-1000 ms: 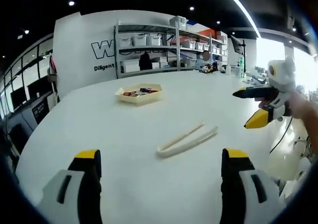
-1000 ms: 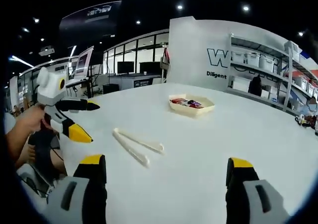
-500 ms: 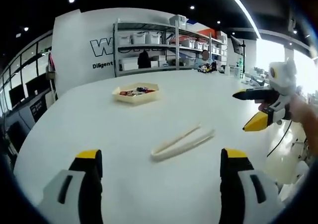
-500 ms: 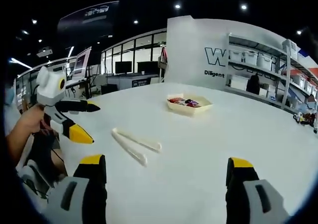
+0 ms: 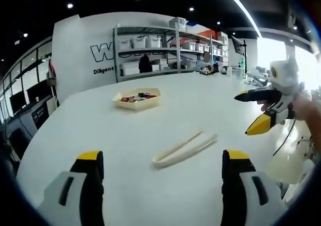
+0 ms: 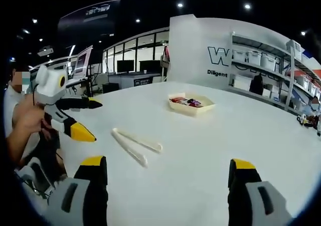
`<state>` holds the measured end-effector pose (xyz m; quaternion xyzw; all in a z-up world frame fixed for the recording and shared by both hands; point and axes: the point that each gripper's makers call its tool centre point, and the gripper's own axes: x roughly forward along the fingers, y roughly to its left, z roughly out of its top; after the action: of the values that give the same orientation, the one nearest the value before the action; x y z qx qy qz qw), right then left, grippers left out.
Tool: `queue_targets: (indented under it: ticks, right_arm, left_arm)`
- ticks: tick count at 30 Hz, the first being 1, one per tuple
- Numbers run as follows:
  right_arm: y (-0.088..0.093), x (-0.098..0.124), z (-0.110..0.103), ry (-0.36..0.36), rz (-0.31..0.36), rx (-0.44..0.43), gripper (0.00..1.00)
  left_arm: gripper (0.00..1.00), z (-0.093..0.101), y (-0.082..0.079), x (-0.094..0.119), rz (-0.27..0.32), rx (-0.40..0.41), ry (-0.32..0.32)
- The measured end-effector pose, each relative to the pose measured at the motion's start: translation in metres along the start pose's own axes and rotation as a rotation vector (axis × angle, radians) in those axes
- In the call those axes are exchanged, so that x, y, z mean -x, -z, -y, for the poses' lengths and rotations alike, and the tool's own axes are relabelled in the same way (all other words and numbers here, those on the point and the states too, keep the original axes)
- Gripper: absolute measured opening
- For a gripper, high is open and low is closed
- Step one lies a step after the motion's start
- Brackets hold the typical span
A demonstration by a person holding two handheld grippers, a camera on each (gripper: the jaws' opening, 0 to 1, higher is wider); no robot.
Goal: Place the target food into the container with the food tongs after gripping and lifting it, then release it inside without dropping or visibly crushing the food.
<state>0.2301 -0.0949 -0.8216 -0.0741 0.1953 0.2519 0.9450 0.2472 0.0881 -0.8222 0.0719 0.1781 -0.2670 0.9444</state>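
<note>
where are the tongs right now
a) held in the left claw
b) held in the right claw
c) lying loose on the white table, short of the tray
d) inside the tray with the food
c: the tongs lie flat on the table, nearer than the tray, and both the left claw and the right claw stand open with nothing between them.

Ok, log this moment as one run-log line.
left gripper open | right gripper open | tongs flat on table | tray beyond
</note>
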Motion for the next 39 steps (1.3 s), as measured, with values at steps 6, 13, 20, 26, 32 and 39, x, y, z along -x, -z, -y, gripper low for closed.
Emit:
queue_targets:
  ticks: [6, 13, 20, 26, 32, 39]
  right_arm:
    - [0.003, -0.002, 0.002, 0.001, -0.010, -0.002, 1.00]
    - [0.004, -0.002, 0.002, 0.004, -0.012, -0.008, 1.00]
    - [0.008, -0.003, 0.001, 0.000, -0.019, -0.016, 1.00]
    - [0.007, -0.002, 0.001, -0.004, -0.016, -0.021, 1.00]
    - [0.008, -0.001, 0.001, -0.001, -0.014, -0.024, 1.00]
    - [0.006, -0.001, 0.000, -0.022, -0.009, -0.051, 1.00]
  left_arm:
    - [0.95, 0.000, 0.005, -0.003, -0.024, 0.004, 0.001]
    - [0.95, 0.002, 0.007, -0.004, -0.023, 0.003, 0.012]
    - [0.95, 0.001, 0.011, -0.005, -0.036, 0.009, 0.013]
    - [0.95, 0.003, 0.010, -0.004, -0.035, 0.022, 0.020]
    - [0.95, 0.001, 0.012, -0.002, -0.039, -0.007, 0.001]
    - [0.96, 0.000, 0.015, -0.001, -0.057, -0.012, -0.004]
